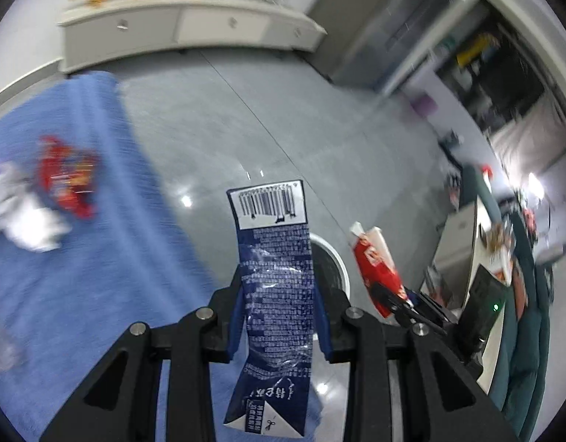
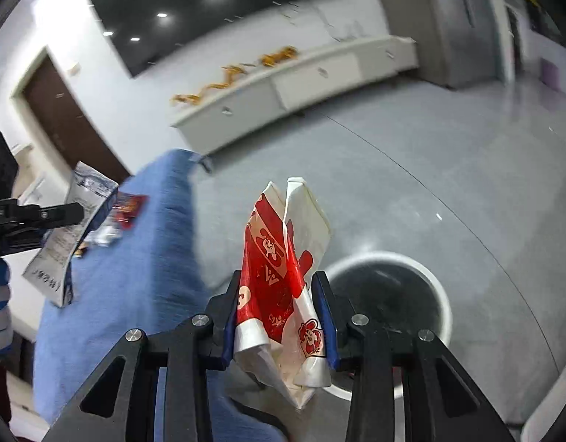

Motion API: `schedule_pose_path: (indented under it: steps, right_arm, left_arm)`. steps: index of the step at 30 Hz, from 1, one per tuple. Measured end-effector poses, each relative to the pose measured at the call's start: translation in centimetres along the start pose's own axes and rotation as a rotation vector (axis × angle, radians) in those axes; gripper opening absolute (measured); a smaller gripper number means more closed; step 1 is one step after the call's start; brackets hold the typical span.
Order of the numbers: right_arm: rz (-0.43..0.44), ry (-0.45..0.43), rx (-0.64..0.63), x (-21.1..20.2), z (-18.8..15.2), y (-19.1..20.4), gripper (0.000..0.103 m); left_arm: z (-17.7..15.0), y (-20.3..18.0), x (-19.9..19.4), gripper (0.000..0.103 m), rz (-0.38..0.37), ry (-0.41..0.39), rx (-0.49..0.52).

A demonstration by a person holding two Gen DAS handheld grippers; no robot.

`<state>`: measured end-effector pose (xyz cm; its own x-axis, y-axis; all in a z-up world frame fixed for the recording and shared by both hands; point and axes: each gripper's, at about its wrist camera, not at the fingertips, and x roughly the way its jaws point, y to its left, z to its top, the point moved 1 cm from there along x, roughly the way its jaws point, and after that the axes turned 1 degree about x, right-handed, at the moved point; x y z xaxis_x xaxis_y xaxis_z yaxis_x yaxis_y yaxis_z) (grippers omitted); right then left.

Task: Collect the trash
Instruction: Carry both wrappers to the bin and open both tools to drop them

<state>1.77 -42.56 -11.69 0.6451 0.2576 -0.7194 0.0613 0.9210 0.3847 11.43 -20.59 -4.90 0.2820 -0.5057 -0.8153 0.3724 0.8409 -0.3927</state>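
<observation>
While both claws carried a piece of rubbish away from the blue-covered desk, the step in hand looked like the carry toward the round white-rimmed bin standing on the grey floor. The left claw was clamped on a dark blue wrapper, its blue pads pressing the flattened packet from both sides, with the barcode end sticking up beyond the tips and the other end hanging below. The right claw gripped a crumpled red and white carton in the same way, and in its own view the bin's dark mouth lay just beyond and to the right of the fingers. From the left wrist view only a slice of that bin's rim showed behind the wrapper, so the left claw seemed less squarely lined up. More litter, a red packet and white crumpled paper, lay on the blue cloth, so the job was probably far from finished. The next move would likely call for bringing each claw over the opening before spreading the pads, one after the other so the light wrapper did not drift past the rim.
</observation>
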Motion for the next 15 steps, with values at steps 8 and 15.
schedule_pose_path:
  steps: [8, 15]
  right_arm:
    - [-0.078, 0.081, 0.097, 3.8, -1.0, -5.2, 0.038]
    - [-0.153, 0.118, 0.119, 5.2, -2.0, -7.2, 0.054]
  left_arm:
    - [1.6, -6.3, 10.6, 0.031, -0.006, 0.129, 0.084]
    - [2.2, -7.4, 14.9, 0.045, -0.067, 0.16, 0.063]
